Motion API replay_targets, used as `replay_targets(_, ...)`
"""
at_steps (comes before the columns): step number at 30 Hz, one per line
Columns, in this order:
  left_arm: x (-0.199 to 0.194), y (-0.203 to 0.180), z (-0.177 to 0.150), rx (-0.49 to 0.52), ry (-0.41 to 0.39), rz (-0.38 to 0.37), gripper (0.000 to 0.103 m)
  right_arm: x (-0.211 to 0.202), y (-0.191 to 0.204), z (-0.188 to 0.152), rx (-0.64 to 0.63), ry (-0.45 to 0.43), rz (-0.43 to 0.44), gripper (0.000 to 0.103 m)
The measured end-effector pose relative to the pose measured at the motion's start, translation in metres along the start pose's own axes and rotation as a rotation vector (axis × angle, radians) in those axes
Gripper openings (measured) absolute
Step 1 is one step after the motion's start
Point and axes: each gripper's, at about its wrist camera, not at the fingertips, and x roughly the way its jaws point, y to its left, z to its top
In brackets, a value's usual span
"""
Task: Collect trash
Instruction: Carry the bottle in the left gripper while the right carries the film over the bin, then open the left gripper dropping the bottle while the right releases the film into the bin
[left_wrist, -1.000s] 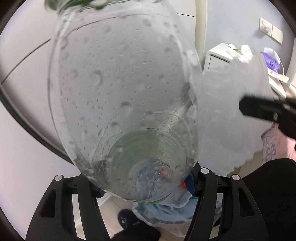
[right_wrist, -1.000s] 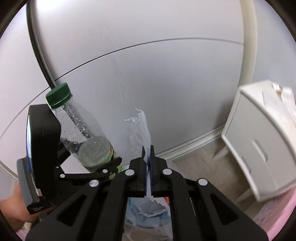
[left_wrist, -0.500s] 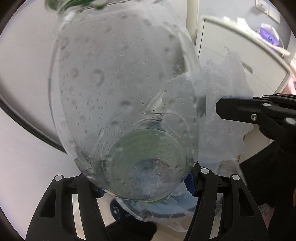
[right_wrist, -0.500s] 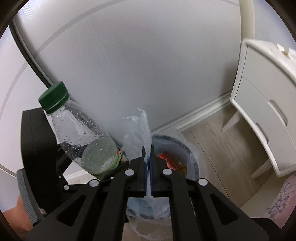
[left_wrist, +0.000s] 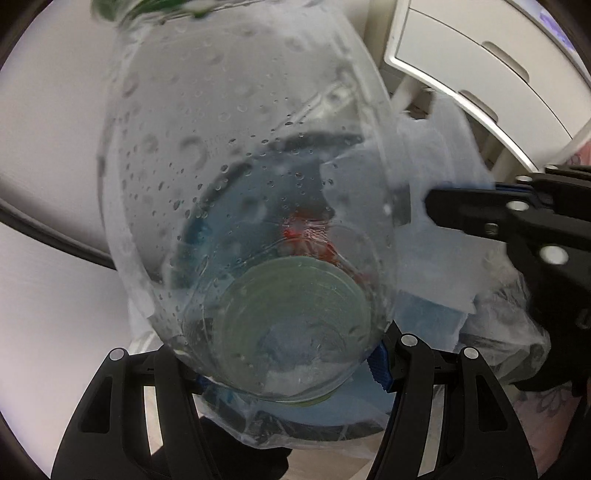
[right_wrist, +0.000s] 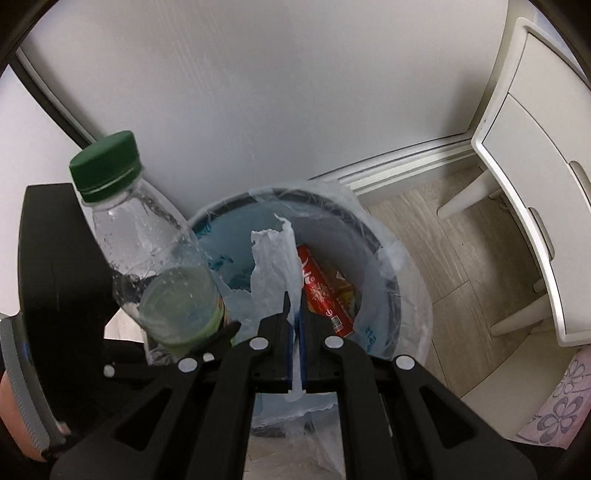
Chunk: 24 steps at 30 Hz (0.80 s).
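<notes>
My left gripper (left_wrist: 291, 354) is shut on the base of a clear plastic bottle (left_wrist: 243, 192) with a green cap; it fills the left wrist view. The bottle (right_wrist: 147, 240) also shows at the left of the right wrist view, held over the near left rim of the bin. My right gripper (right_wrist: 294, 306) is shut on a crumpled white plastic scrap (right_wrist: 275, 266) and holds it above the round bin (right_wrist: 384, 258). The bin has a clear liner and holds a red packet (right_wrist: 325, 291). The right gripper (left_wrist: 436, 212) appears at the right of the left wrist view.
A white cabinet with drawers (right_wrist: 535, 177) stands on legs right of the bin. A white wall panel (right_wrist: 258, 92) and skirting run behind the bin. Wood-look floor (right_wrist: 454, 251) lies between bin and cabinet. A floral pink fabric (right_wrist: 561, 410) is at the lower right.
Both grippers have tilted down and moved over the bin, which now shows fully below them. The bottle and the plastic scrap are still held.
</notes>
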Motion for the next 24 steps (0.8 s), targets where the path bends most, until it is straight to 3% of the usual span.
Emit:
replay_targets(4,0.003,0.005,0.002,0.011,0.009,-0.004,0.061,0.014,-0.003,-0.001,0.007,0.032,-0.013,0.005)
replay_targets(8,0.034,0.002,-0.005,-0.006,0.057,-0.002,0.061,0.026,-0.005,-0.003,0.001,0.062,-0.029,0.005)
replay_targets(24,0.040,0.005,0.022,0.011,0.114,-0.006,0.061,0.055,-0.011,-0.012,0.003,0.157,-0.069,0.005)
